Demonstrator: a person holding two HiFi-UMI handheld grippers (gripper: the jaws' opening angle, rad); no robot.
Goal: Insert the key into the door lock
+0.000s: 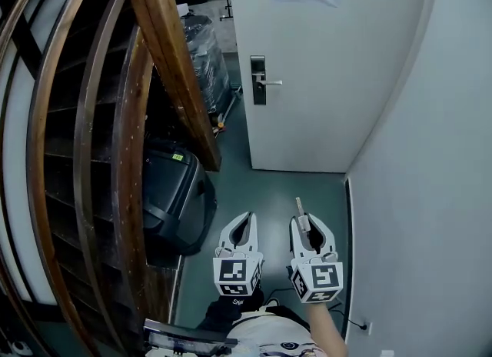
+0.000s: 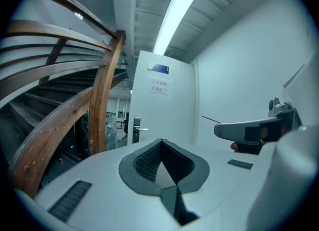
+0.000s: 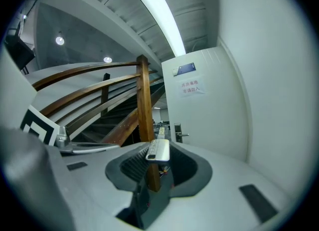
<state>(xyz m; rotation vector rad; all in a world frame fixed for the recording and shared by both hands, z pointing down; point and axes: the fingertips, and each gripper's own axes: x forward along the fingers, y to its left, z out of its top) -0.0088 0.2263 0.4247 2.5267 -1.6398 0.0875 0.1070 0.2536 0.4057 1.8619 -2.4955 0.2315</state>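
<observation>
Where room lies: bare floor (image 1: 269, 186) strip between staircase (image 1: 165, 48) and wall (image 1: 430, 194), running up to the door (image 1: 330, 78).
Left edge: black bin (image 1: 173, 194) under the staircase.
Right gripper (image 1: 309, 228): pinching the key (image 1: 301, 211), tip forward.
Left gripper (image 1: 246, 218): pressed together, empty, just beside the right.
Lock (image 1: 258, 80): door's left edge, well apart from the key.

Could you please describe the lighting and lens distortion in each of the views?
Head view: dim, bluish; the door bows at its edges. Left gripper view: black fisheye vignette, ceiling light blown out. Right gripper view: same vignette and glaring light; the key looms large, the door lock tiny.
</observation>
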